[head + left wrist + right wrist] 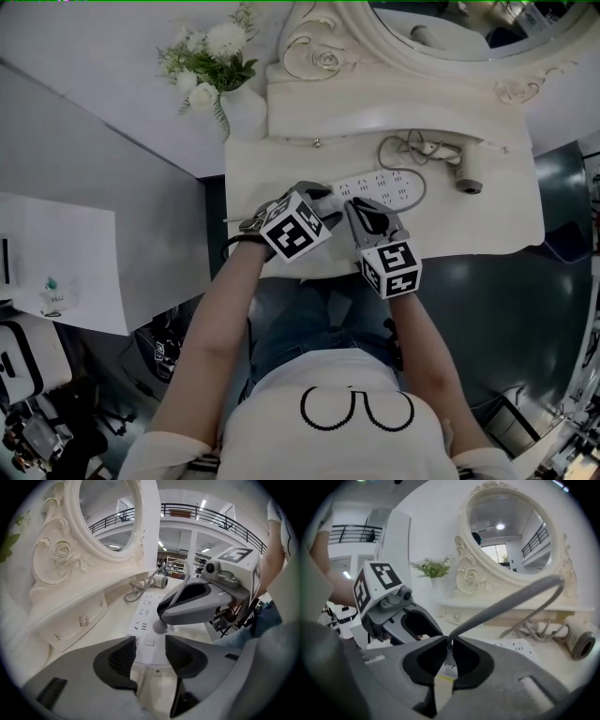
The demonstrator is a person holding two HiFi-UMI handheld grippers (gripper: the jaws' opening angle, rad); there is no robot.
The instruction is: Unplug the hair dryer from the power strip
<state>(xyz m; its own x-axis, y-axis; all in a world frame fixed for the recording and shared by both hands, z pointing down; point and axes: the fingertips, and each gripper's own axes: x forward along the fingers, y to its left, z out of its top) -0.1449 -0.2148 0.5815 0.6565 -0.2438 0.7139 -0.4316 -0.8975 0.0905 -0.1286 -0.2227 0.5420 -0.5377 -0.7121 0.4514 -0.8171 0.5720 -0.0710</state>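
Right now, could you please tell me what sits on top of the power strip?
One grey plug, its cord rising from it, sits on the power strip, pinched by the right gripper. The plug's pins and its socket are covered.

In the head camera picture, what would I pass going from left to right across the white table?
Flowers → left claw → right claw → hair dryer.

White power strip (380, 187) lies flat on the cream dressing table (258, 178). Pale hair dryer (466, 169) lies on its side just past one end, grey cord (405, 148) bunched beside it. Its grey plug (161, 627) sits in the strip's opposite end.
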